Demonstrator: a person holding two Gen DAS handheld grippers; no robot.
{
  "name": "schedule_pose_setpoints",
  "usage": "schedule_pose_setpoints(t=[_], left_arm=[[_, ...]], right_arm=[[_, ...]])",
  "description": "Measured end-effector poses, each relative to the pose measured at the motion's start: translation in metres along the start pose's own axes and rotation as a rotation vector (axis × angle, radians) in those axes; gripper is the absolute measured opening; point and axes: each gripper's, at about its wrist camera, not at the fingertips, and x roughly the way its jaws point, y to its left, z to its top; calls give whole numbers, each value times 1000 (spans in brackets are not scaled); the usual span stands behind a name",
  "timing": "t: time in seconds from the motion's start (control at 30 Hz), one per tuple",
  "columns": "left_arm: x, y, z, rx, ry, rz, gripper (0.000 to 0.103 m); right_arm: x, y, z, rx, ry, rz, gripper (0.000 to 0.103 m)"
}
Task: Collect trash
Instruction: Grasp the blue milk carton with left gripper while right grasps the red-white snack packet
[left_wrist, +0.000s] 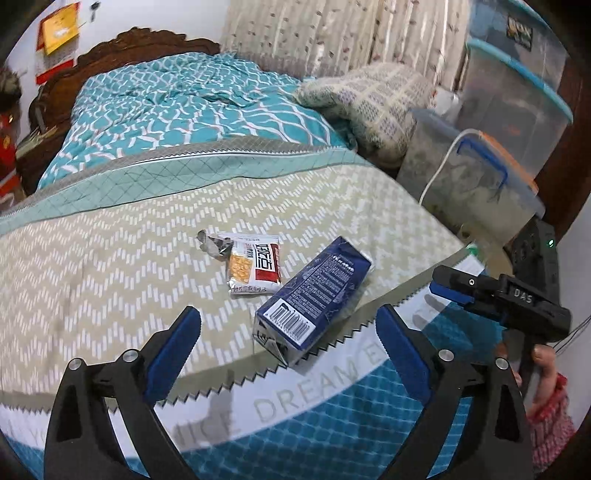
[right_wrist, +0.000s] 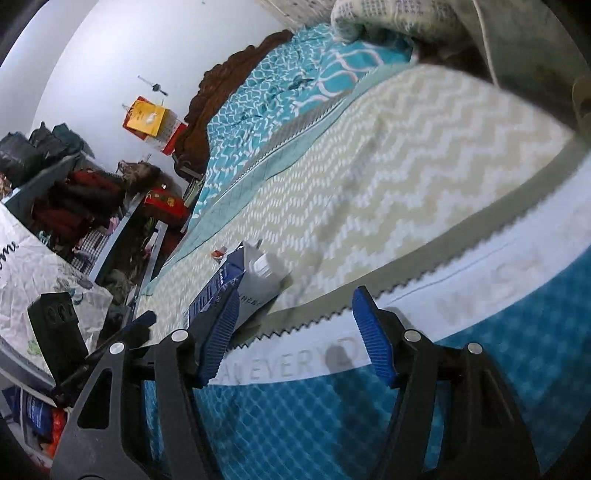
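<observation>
Between the left gripper's (left_wrist: 288, 347) widely spread blue pads lies nothing held; its jaws stand fully apart above the near edge of the bed (left_wrist: 110, 266). Just ahead of it, a dark blue drink carton (left_wrist: 312, 291) lies on its side on the zigzag-patterned blanket. Just beyond the carton lies a red and white snack wrapper (left_wrist: 255, 266), with a small crumpled scrap of foil (left_wrist: 212, 245) touching its far corner. The right gripper (right_wrist: 293, 334), partly open and empty, hovers at the bed's edge with the carton just beyond its left pad. All three pieces of trash appear uncollected, so the task seems barely begun. No bin is clearly visible.
</observation>
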Motion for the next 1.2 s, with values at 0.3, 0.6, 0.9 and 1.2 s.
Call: schedule_pose_setpoints(t=[0.3, 0.6, 0.9, 1.2], left_arm=[[66, -36, 9, 187, 50, 35, 94], [53, -17, -5, 172, 69, -5, 52], [-24, 87, -57, -52, 15, 121, 50], [-54, 129, -87, -196, -28, 200, 51]], right_arm=[[9, 3, -19, 35, -122, -71, 66], [19, 9, -10, 46, -62, -75, 66], [91, 82, 3, -158, 80, -85, 66], [179, 135, 3, -383, 136, -312, 76]])
